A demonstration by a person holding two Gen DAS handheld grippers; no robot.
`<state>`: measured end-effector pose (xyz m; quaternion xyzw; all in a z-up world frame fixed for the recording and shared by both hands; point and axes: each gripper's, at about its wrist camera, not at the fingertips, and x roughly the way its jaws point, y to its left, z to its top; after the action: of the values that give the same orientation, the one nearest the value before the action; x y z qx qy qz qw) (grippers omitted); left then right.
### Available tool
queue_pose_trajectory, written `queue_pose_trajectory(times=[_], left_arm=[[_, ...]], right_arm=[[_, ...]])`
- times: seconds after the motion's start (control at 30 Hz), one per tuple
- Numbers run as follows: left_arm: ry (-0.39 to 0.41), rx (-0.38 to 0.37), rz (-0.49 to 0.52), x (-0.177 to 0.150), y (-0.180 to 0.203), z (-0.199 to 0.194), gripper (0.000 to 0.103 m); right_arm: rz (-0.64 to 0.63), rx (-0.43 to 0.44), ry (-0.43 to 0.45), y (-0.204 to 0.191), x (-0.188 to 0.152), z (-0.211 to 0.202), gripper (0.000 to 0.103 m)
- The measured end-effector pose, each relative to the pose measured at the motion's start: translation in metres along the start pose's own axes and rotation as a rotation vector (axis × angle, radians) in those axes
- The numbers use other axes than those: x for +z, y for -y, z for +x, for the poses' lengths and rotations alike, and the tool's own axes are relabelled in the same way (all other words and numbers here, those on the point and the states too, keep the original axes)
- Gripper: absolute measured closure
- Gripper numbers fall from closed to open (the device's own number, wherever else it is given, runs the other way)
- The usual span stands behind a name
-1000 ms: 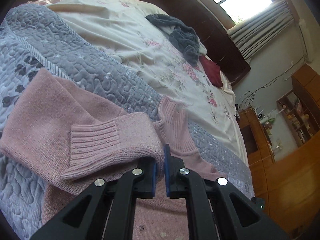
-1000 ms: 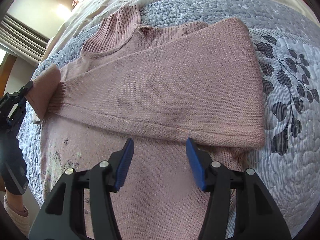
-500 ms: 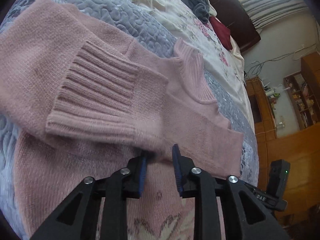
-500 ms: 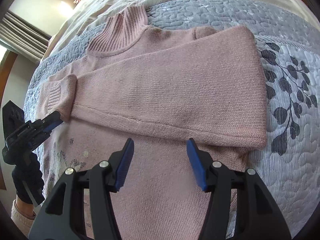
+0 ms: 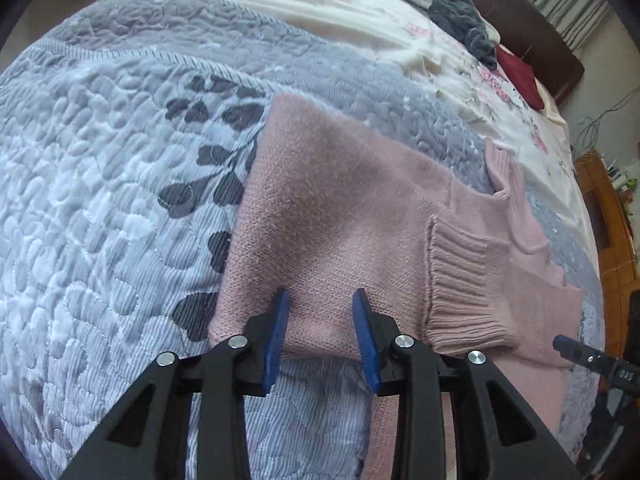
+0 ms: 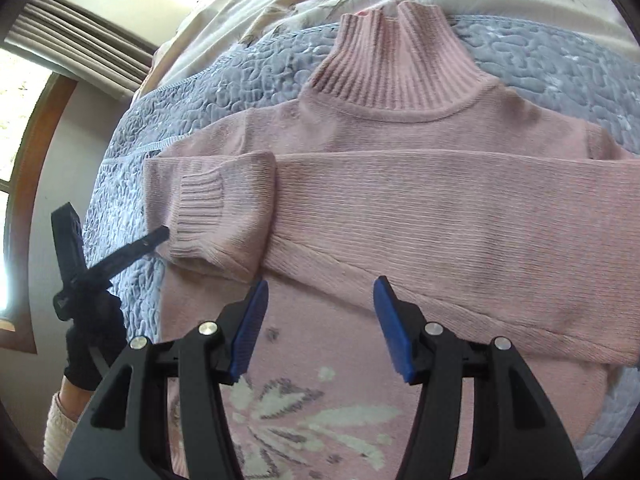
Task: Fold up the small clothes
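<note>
Sweater, pink knitted turtleneck (image 6: 400, 216) | lies flat on grey-blue quilted bed cover (image 5: 100, 180), one sleeve folded across chest | soft, limp, light; best gripped at ribbed cuff (image 6: 200, 216) or hem | left gripper (image 5: 320, 332), right gripper (image 6: 316, 324): jaws wide apart, empty.

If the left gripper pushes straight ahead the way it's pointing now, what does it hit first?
Most likely the pink sweater: the open left gripper points at the folded sleeve lying across the sweater on the grey quilt. The ribbed cuff sits off to its right. Depth is unclear, so how soon it touches is uncertain.
</note>
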<state>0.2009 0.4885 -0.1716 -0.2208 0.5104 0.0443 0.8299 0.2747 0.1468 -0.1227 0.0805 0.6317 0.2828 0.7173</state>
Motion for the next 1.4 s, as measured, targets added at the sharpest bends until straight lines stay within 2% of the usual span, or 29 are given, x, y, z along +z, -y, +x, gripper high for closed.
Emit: queue_pose_trajectory(times=[0.17,0.3,0.37,0.47,0.57,0.67,0.8,0.9,1.03,1.17,1.3,1.4], left_arm=[[0.039,-0.074,-0.062,-0.001,-0.010,-0.014,0.070],[0.093,-0.077,-0.061,-0.004,-0.013,-0.034,0.070],[0.105,-0.079,-0.060,-0.004,-0.014,-0.042,0.070],[0.122,-0.065,-0.036,0.000,-0.009,-0.051,0.070],[0.137,-0.083,-0.024,0.004,-0.001,-0.056,0.070],[0.145,-0.109,-0.013,0.006,0.014,-0.058,0.070],[0.142,-0.145,0.027,0.006,0.042,-0.054,0.070],[0.120,-0.150,0.078,0.001,0.067,-0.042,0.070],[0.059,-0.135,0.116,-0.006,0.095,-0.013,0.070],[-0.002,-0.088,0.104,-0.010,0.096,0.015,0.070],[-0.013,-0.108,0.092,-0.009,0.089,0.021,0.070],[-0.026,-0.131,0.065,-0.006,0.085,0.018,0.070]], right_arm=[[0.037,0.086,-0.053,-0.023,0.017,0.037,0.048],[0.082,0.122,-0.091,-0.028,0.024,0.064,0.052],[0.092,0.142,-0.107,-0.028,0.023,0.073,0.084],[0.052,0.139,-0.076,-0.033,0.019,0.067,0.094],[-0.008,0.120,-0.015,-0.035,0.014,0.040,0.095],[-0.017,0.122,0.041,-0.026,0.012,0.008,0.095],[-0.004,0.109,0.107,0.003,0.007,-0.038,0.095],[0.029,0.064,0.136,0.032,0.001,-0.061,0.095],[0.085,-0.010,0.112,0.066,-0.005,-0.054,0.095],[0.119,-0.063,0.064,0.086,-0.011,-0.026,0.095],[0.126,-0.097,0.045,0.094,-0.016,-0.012,0.093],[0.126,-0.121,0.044,0.092,-0.017,-0.016,0.085]])
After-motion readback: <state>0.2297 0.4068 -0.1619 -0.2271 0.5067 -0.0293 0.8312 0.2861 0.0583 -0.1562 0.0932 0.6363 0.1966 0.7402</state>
